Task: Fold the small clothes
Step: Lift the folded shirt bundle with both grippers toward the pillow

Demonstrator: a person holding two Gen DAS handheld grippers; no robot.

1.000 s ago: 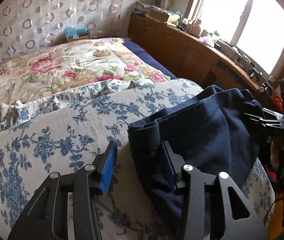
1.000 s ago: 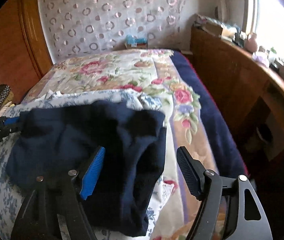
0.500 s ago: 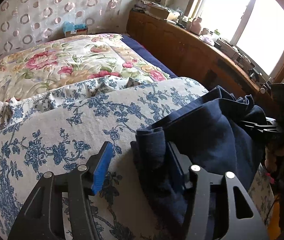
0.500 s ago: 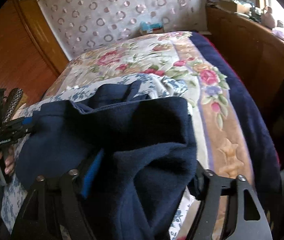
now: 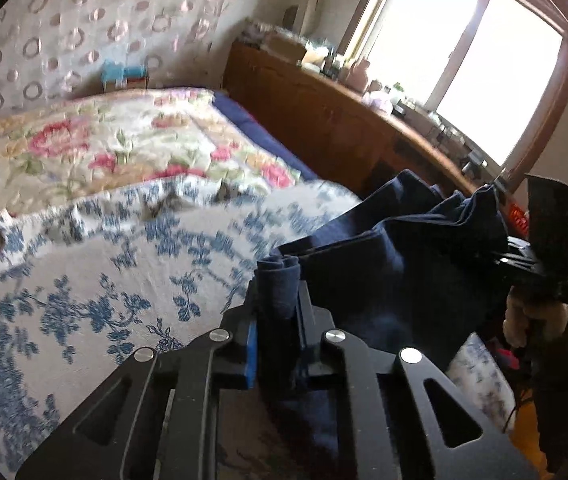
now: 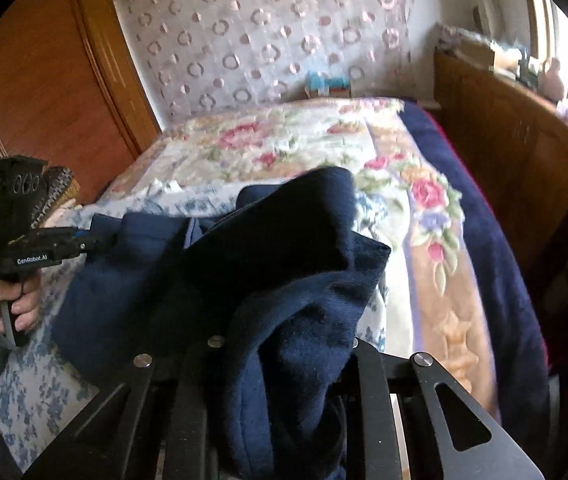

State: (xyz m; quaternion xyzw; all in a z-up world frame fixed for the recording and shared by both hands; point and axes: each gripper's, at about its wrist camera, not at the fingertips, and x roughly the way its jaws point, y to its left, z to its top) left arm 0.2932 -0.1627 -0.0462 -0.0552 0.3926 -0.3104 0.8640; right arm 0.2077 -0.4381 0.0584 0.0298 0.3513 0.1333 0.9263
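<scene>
While each tool (image 5: 277,320) (image 6: 284,344) seemingly clamps it, the navy garment (image 5: 396,264) bridges both.

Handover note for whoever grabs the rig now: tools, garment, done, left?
Left tool: jaws just closed, shut on a bunched edge of the navy garment.
Right tool: jaws just closed, shut on the opposite edge.
Garment hangs between both tools, partly lifted over the blue floral sheet on the bed.
Done: both grips.
Left: probably lift, spread flat, fold; no fold visible yet.
</scene>
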